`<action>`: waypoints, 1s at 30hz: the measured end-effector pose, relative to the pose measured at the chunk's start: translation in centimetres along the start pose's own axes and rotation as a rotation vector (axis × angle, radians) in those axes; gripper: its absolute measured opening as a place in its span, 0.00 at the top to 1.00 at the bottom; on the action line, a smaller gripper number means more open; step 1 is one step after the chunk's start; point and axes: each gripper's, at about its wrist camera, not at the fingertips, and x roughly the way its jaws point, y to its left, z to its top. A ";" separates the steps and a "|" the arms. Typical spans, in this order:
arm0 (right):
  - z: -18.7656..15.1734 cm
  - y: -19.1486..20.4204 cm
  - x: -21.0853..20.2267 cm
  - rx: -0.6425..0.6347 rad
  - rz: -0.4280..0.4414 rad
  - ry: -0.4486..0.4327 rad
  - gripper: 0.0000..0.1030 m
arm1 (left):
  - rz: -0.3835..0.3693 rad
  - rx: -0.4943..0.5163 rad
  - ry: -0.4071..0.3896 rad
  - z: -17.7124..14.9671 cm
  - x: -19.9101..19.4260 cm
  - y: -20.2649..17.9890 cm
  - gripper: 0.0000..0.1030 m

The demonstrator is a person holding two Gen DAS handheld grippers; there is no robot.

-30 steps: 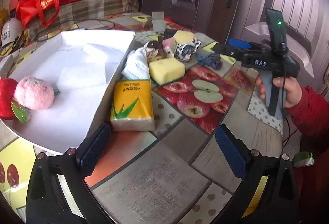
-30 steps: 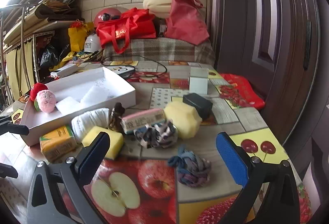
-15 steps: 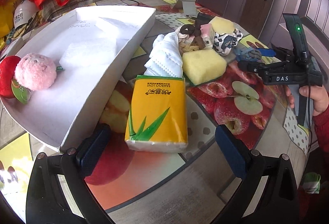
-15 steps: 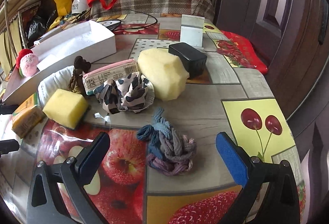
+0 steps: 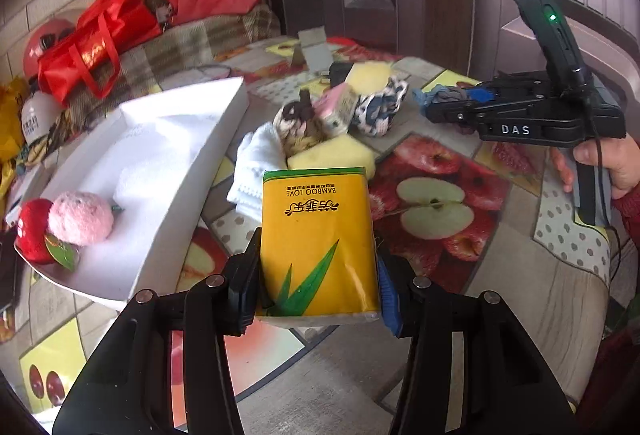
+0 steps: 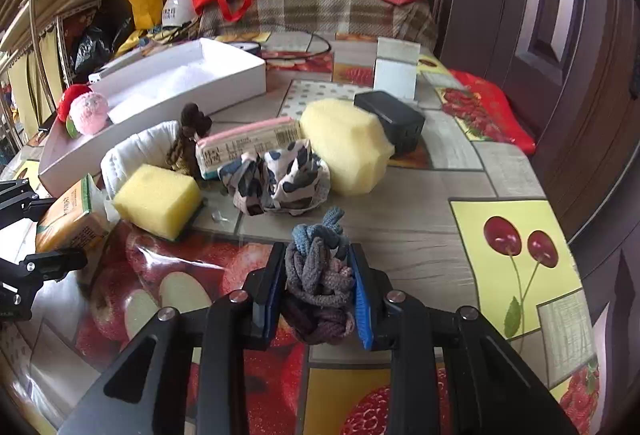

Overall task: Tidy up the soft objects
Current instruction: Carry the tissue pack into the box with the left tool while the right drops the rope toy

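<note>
The left claw (image 5: pixel 318 287) clamps a yellow "BAMBOO LOVE" tissue pack (image 5: pixel 318 243).

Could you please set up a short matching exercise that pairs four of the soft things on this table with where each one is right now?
Things:
1. yellow tissue pack
2. knotted yarn bundle
3. pink plush ball
4. yellow sponge block

Places:
A. in the white box
B. clamped in the right claw
C. on the table, beside the white cloth
D. clamped in the left claw

Pairs: 1-D, 2-B, 3-A, 4-C
</note>
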 end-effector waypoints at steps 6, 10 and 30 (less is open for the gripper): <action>-0.5 -0.2 -5.5 0.083 -0.085 -0.329 0.70 | 0.236 -0.025 -0.326 -0.8 -5.2 2.1 0.53; 0.1 0.3 -5.9 0.132 -0.115 -0.391 0.70 | 0.292 -0.224 -0.311 -1.4 -5.4 6.8 0.53; 3.7 10.8 -1.5 -0.019 0.044 -0.395 0.68 | 0.485 -0.371 -0.322 -2.3 -4.5 14.3 0.53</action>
